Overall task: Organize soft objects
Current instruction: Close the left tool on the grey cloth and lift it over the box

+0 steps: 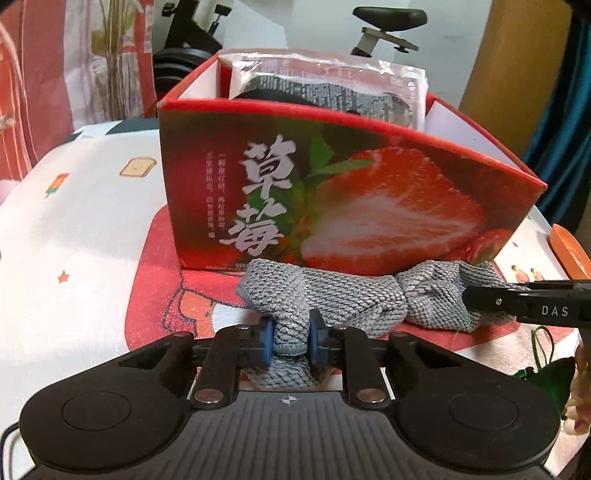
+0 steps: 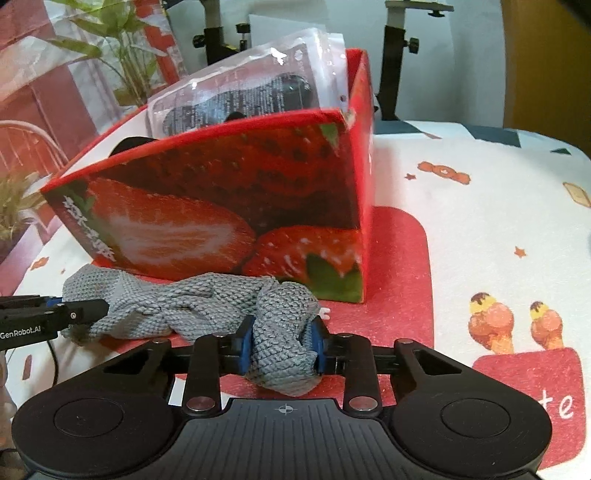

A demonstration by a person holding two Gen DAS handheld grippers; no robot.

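Observation:
A grey knitted cloth lies stretched along the front of a red strawberry-print box on the table. My left gripper is shut on the cloth's left end. My right gripper is shut on its right end; its finger shows in the left wrist view. The left gripper's finger shows at the left of the right wrist view. The box holds plastic-wrapped dark items.
The table has a white cartoon-print cloth with a red patch under the box. An orange object lies at the right edge. A green cord lies near it. Plants and an exercise bike stand behind.

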